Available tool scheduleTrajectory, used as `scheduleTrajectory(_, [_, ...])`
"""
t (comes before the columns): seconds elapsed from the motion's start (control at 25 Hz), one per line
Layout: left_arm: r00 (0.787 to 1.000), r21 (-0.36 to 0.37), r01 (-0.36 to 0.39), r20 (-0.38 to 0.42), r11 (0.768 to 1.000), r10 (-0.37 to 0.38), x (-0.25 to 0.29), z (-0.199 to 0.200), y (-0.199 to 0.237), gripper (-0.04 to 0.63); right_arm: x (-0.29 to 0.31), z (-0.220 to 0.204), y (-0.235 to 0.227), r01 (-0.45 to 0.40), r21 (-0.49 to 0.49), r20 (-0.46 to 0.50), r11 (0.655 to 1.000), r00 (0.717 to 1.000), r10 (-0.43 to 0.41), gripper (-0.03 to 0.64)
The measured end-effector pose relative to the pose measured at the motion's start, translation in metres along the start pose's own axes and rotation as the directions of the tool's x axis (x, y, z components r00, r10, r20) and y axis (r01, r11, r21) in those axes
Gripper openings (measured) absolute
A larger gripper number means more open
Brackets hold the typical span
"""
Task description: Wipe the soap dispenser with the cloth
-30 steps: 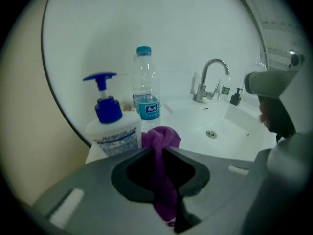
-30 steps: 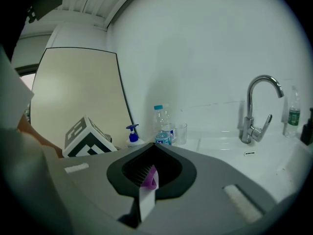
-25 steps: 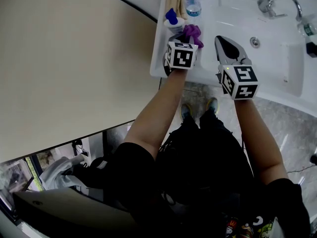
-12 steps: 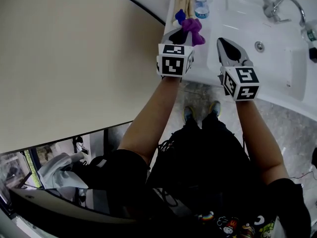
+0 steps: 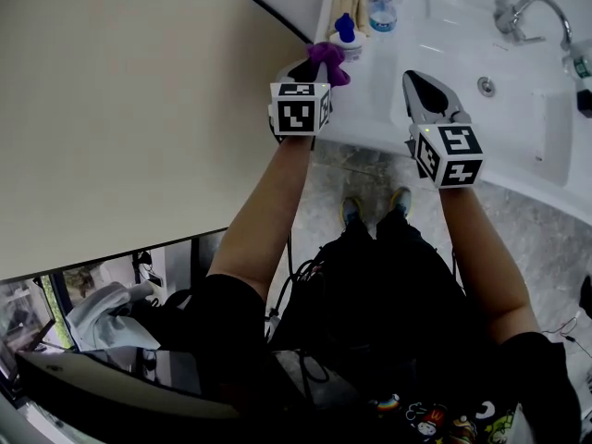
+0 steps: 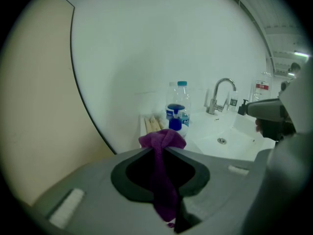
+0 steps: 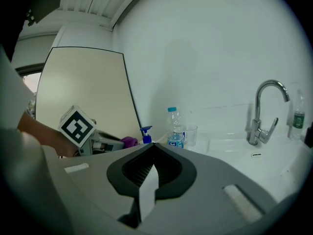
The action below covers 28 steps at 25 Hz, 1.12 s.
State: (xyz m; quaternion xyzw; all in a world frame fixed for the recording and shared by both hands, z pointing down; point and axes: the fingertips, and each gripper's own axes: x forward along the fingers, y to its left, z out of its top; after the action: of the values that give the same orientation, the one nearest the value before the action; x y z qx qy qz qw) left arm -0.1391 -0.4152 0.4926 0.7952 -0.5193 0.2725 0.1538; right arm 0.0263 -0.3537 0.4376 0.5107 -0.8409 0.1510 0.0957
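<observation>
My left claw [image 5: 313, 64] has its jaws clamped together on the purple cloth [image 5: 326, 60]. A bunched fold sticks out past the tips and the tail hangs down between the jaws, so the grip looks sound. I hold it up over the left end of the white bench [image 5: 370, 128], by the wall.

The dispenser [image 5: 345, 33], white with a blue pump, stands upright just beyond the cloth, at the back left of the bench and beside a water bottle [image 5: 380, 3]. From above the cloth sits right next to it. From my right claw's camera I see a sliver of gap between the purple and the pump, so I judge they are not touching, though I cannot be sure.

My right claw [image 5: 415, 78] is pinched closed with nothing in it. It hangs over the front edge of the bench near the basin [image 5: 518, 146], well apart from the dispenser.

As I read it, the pickup is done and the cloth is brought close, but the wiping itself has not begun. What is left is to press the fold against the pump and body and rub it over them. The dispenser looks light and stands free, so it may tip or slide unless my right claw steadies it.
</observation>
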Motion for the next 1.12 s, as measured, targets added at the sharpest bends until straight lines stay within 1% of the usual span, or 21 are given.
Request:
scheduleTrajectory(0.2, [0.997, 0.038, -0.02, 0.074, 0.999, 0.017, 0.001, 0.043, 0.018, 0.068, -0.001, 0.0, 0.004, 0.011, -0.003, 0.0, 1.0, 1.0, -0.011, 0.023])
scheduleTrajectory(0.32, [0.996, 0.055, -0.018, 0.084, 0.998, 0.014, 0.007, 0.054, 0.02, 0.068, -0.003, -0.001, 0.002, 0.023, 0.002, 0.001, 1.0, 1.0, -0.023, 0.023])
scheduleTrajectory(0.4, [0.998, 0.061, -0.008, 0.058, 0.998, 0.004, 0.014, 0.046, 0.017, 0.068, -0.004, -0.002, 0.001, 0.03, 0.004, 0.001, 1.0, 1.0, -0.03, 0.023])
scheduleTrajectory(0.48, [1.0, 0.063, 0.002, 0.019, 0.998, -0.003, 0.023, 0.029, 0.014, 0.068, -0.004, -0.003, 0.001, 0.035, 0.006, -0.003, 0.999, 0.999, -0.035, 0.023])
scheduleTrajectory(0.68, [0.999, 0.036, 0.002, -0.051, 0.999, 0.0, 0.038, -0.009, 0.01, 0.068, -0.005, -0.007, -0.002, 0.046, 0.011, -0.014, 0.999, 0.999, -0.046, 0.023])
scheduleTrajectory(0.84, [0.995, 0.065, 0.022, -0.097, 0.998, -0.016, 0.045, -0.029, 0.003, 0.068, -0.006, -0.013, -0.002, 0.053, 0.017, -0.024, 0.998, 0.998, -0.052, 0.023])
scheduleTrajectory(1.04, [0.99, 0.038, 0.05, -0.132, 0.998, -0.045, 0.051, -0.046, -0.003, 0.068, -0.003, -0.016, 0.001, 0.05, 0.02, -0.03, 0.999, 0.998, -0.05, 0.023])
scheduleTrajectory(1.12, [0.992, 0.026, 0.045, -0.122, 0.999, -0.042, 0.049, -0.045, -0.004, 0.068, -0.003, -0.016, 0.001, 0.051, 0.021, -0.032, 0.998, 0.998, -0.05, 0.023])
